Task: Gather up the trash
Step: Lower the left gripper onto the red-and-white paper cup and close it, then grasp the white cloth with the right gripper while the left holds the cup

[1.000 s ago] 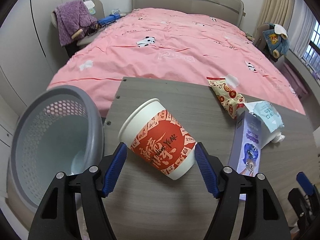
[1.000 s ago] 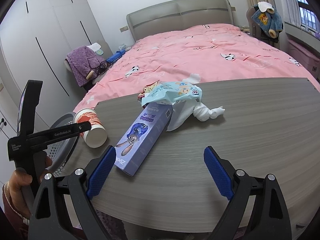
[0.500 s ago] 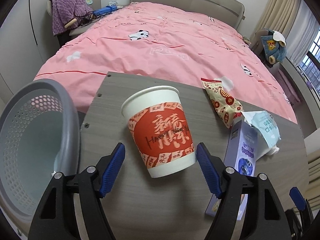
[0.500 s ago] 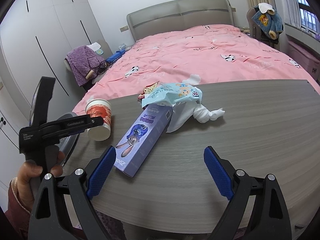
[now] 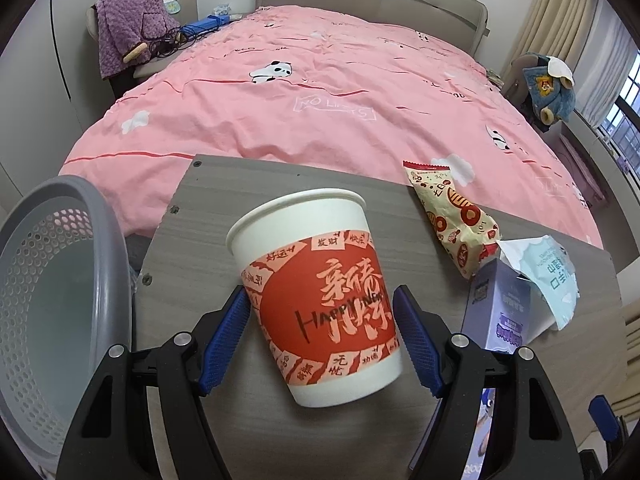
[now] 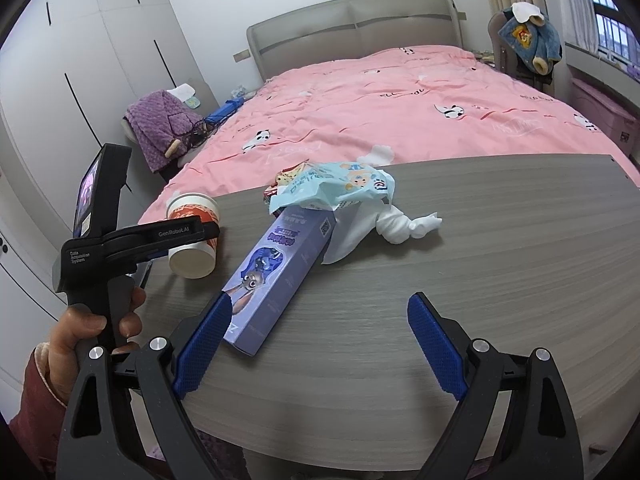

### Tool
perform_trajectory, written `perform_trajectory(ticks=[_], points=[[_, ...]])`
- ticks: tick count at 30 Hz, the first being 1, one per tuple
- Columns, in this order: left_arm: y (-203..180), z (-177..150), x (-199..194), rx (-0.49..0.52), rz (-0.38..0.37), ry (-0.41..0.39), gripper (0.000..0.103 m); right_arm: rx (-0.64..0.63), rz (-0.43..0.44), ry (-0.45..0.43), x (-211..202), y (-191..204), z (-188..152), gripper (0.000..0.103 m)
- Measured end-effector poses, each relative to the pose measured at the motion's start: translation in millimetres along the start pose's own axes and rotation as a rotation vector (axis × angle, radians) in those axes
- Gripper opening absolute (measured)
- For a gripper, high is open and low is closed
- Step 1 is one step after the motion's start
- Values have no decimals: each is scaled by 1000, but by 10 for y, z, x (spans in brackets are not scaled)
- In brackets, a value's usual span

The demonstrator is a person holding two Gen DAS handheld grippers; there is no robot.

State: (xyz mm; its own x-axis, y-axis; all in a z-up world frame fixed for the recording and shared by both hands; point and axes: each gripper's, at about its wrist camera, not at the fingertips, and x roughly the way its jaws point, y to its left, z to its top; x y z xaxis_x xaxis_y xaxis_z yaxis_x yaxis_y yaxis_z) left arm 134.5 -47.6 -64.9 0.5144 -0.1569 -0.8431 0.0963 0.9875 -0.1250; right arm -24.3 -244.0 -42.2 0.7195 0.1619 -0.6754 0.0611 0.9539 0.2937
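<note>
Paper cup (image 5: 320, 296): our left gripper (image 5: 320, 316) fingers clamp it; squeeze gently, carry to basket (image 5: 60, 300). Right gripper (image 6: 320, 344) fingers apart.

Pink-quilted bed (image 5: 320, 92), grey headboard (image 6: 352, 28), white wardrobes (image 6: 100, 60).
</note>
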Motion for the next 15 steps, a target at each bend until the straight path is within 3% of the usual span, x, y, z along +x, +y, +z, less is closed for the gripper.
perform_trajectory(ticks=[15], points=[[46,-64,-169,35,7,-64,67,34,-45,20,61,-181,-18,88]])
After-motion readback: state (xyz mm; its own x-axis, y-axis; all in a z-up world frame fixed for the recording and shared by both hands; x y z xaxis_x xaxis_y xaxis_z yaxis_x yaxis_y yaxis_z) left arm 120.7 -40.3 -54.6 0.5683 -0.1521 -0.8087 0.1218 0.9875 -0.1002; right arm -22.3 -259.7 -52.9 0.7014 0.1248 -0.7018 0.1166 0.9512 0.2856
